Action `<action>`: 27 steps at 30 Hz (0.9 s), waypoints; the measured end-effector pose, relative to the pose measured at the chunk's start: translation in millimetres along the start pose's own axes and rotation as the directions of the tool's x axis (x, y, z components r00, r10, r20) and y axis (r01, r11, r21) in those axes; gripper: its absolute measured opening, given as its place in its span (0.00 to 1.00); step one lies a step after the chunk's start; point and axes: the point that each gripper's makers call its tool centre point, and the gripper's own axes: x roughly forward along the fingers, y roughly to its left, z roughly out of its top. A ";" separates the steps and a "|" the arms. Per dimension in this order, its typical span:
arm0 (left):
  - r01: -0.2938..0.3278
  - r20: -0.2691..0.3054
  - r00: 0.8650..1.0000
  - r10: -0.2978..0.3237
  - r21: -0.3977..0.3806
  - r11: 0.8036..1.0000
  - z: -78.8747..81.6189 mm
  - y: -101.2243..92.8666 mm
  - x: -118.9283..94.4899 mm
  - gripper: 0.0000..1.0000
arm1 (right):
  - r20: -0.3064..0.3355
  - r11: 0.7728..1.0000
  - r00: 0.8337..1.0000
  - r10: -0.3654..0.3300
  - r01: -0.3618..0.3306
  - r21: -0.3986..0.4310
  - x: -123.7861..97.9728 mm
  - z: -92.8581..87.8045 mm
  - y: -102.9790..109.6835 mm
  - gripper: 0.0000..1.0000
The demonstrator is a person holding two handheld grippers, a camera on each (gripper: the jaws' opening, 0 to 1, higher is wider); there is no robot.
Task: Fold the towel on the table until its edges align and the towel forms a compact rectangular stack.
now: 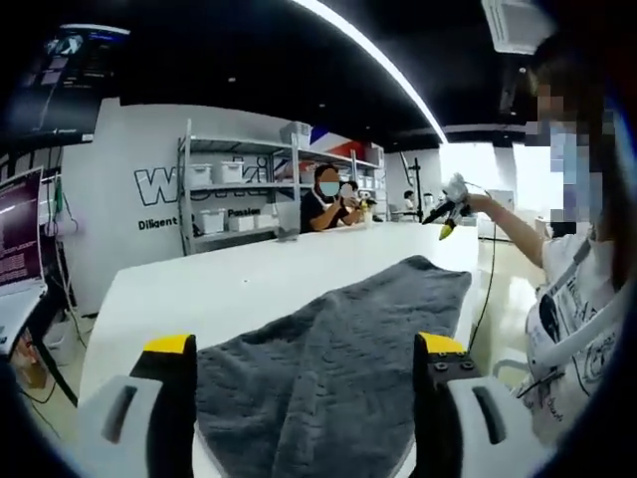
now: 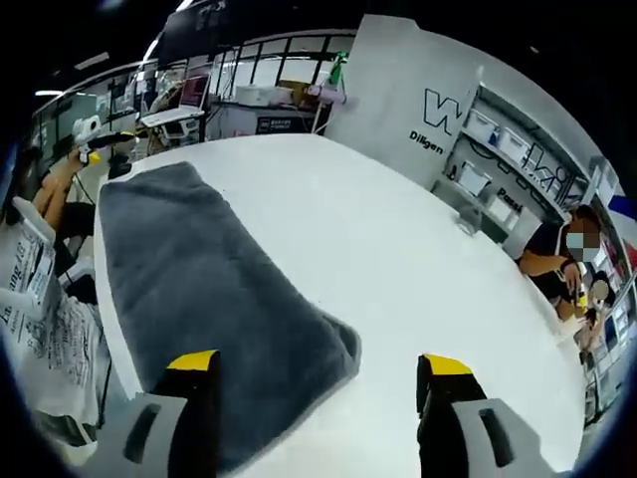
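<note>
The white table (image 1: 249, 279) is the biggest thing in front of me, a long bare top running away in both views. On it lies the grey towel (image 1: 338, 349), spread as a long strip along the edge nearest my body, flat with soft wrinkles; in the right gripper view the towel (image 2: 199, 289) reaches from between my jaws to the far corner of the table (image 2: 398, 259).

My left gripper (image 1: 304, 349) hangs over the towel's near end with its jaws wide apart and nothing between them. My right gripper (image 2: 318, 363) is spread just as wide, one jaw over the towel's corner, the other over bare table, gripping nothing. In the left gripper view my right gripper shows small at the far end of the table, in my outstretched hand.

Beyond the table stands a metal shelving rack (image 1: 234, 189) carrying white storage bins (image 1: 214, 171); I cannot tell what they hold. A seated person (image 1: 323, 204) is at the far side. A laptop (image 1: 20, 249) sits at the left.
</note>
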 end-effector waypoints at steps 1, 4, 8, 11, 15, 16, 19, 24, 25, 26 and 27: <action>-0.007 0.001 1.000 0.007 0.011 1.000 -1.0 -2.5 1.3 0.97 | 0.007 1.000 1.000 -0.003 0.003 0.007 4.4 4.4 -4.4 0.87; -0.042 -0.029 0.999 0.043 0.052 0.998 -9.0 -7.1 3.3 0.98 | 0.032 1.000 0.999 -0.013 0.013 0.013 18.8 18.8 -15.7 0.85; -0.030 -0.049 0.998 0.033 0.063 0.998 -17.6 -22.3 5.8 0.99 | 0.063 1.000 0.998 -0.013 0.012 0.022 44.9 36.5 -28.9 0.78; -0.005 -0.069 0.998 0.010 0.078 0.997 -23.7 -37.4 8.2 0.99 | 0.020 0.999 0.999 -0.034 0.034 -0.004 64.8 36.9 -36.1 0.65; 0.010 -0.068 0.998 -0.003 0.099 0.995 -24.6 -51.9 9.7 0.99 | -0.083 0.999 0.996 -0.038 0.035 -0.037 94.4 28.4 -45.1 0.49; 0.015 -0.064 0.998 -0.008 0.099 0.995 -24.2 -54.7 9.9 0.98 | -0.115 0.998 0.993 -0.039 0.034 -0.047 101.1 23.8 -46.1 0.44; 0.036 -0.057 0.998 -0.030 0.098 0.995 -22.9 -59.9 5.4 0.98 | -0.188 0.999 0.982 -0.029 0.021 -0.040 117.6 10.4 -50.4 0.36; 0.045 -0.079 0.996 -0.038 0.091 0.995 -27.9 -62.0 2.2 0.98 | -0.289 0.997 0.955 0.064 -0.070 -0.012 139.8 -18.8 -37.1 0.27; 0.046 -0.084 0.996 -0.038 0.088 0.995 -29.0 -62.3 1.7 0.98 | -0.298 0.997 0.952 0.072 -0.079 -0.009 141.8 -21.9 -36.7 0.27; 0.050 -0.090 0.995 -0.042 0.088 0.995 -29.9 -63.0 1.4 0.98 | -0.310 0.996 0.947 0.082 -0.088 -0.003 144.8 -26.3 -35.8 0.27; 0.055 -0.094 0.994 -0.047 0.090 0.994 -30.7 -64.2 1.1 0.98 | -0.320 0.995 0.943 0.094 -0.099 0.002 147.5 -30.3 -34.5 0.27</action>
